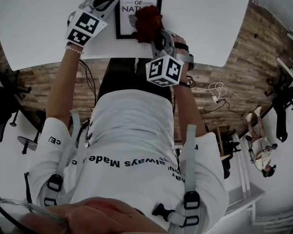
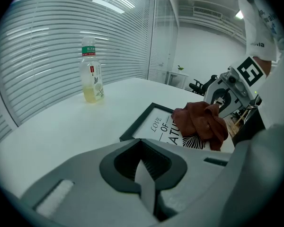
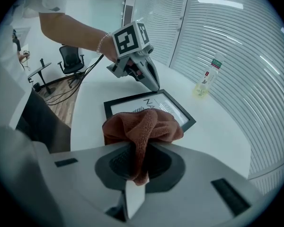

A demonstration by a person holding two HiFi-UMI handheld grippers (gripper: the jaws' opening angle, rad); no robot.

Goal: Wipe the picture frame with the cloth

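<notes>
- The picture frame [image 1: 128,14], black-edged with a white printed sheet inside, lies flat on the white table [image 1: 210,18], close to the table edge nearest the person.
- The right gripper [image 3: 136,167] has its jaws clamped on a fold of the rust-brown cloth [image 3: 142,124]. The rest of the cloth bunches out ahead of the jaws.
- In the head view the cloth [image 1: 147,22] sits on the frame's right side, covering part of the print and the right-hand border.
- The left gripper [image 2: 145,176] has its jaws pressed together with nothing between them.
- In the right gripper view the left gripper [image 3: 155,85] points down at the frame's far edge, near a corner. Whether its tip touches the frame cannot be told.
- In the left gripper view the cloth [image 2: 201,123] drapes over the lower part of the print, with the right gripper [image 2: 217,102] directly behind it.
- A clear bottle [image 2: 91,77] of pale yellow liquid, with a green-and-white label, stands upright on the table, well apart from the frame and near the blinds.
- Each gripper carries a marker cube [image 1: 164,70] above the wrist.
- Wood-plank floor [image 1: 244,52] shows beyond the table edge.
</notes>
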